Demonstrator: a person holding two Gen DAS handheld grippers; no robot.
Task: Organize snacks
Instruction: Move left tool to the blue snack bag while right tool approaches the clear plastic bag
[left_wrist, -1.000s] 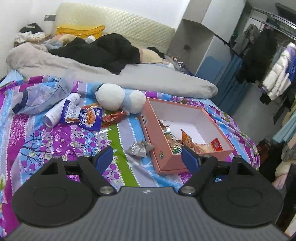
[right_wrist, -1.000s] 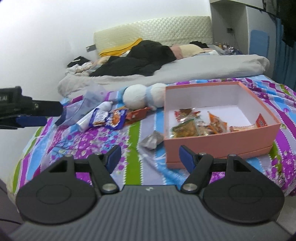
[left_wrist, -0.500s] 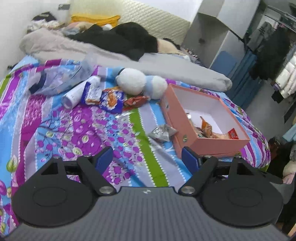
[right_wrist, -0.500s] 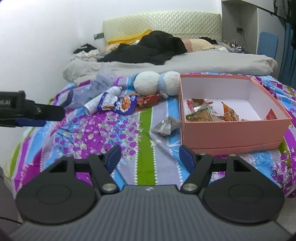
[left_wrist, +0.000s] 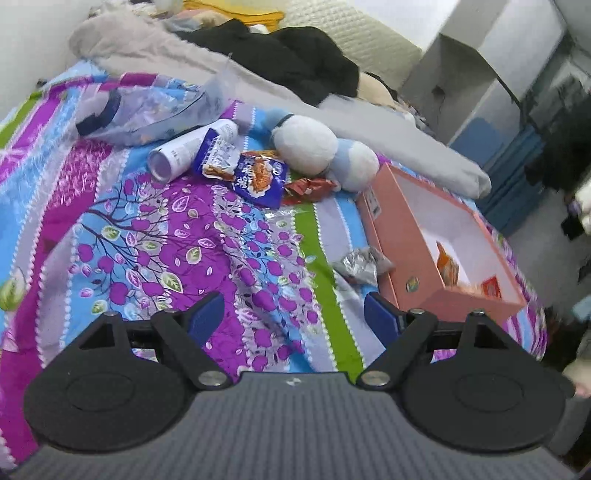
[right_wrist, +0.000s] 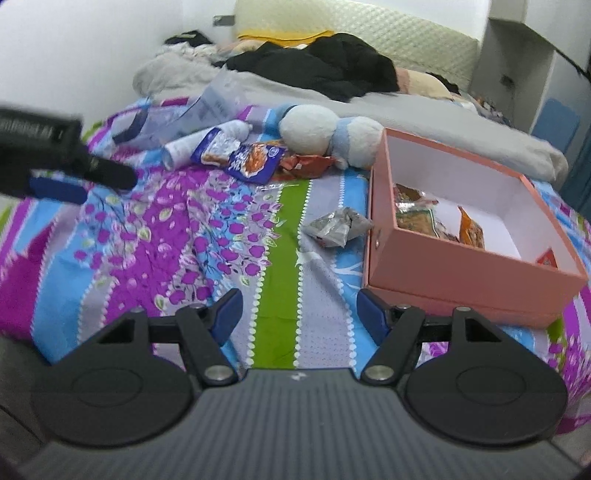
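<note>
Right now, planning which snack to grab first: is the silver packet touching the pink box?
Apart. The right wrist view shows a strip of bedspread between the silver packet and the pink box.

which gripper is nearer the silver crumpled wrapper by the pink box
Right, judging by each camera's view, though not by much. The silver wrapper lies ahead of the right gripper, slightly right. From the left gripper it sits farther off to the right.

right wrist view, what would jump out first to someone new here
The pink box at right, open, with a few snack packets inside, stands out against the loud purple, blue and green bedspread. A crumpled silver packet lies just left of the box. Further back, blue packets pile up beside a white plush toy.
</note>
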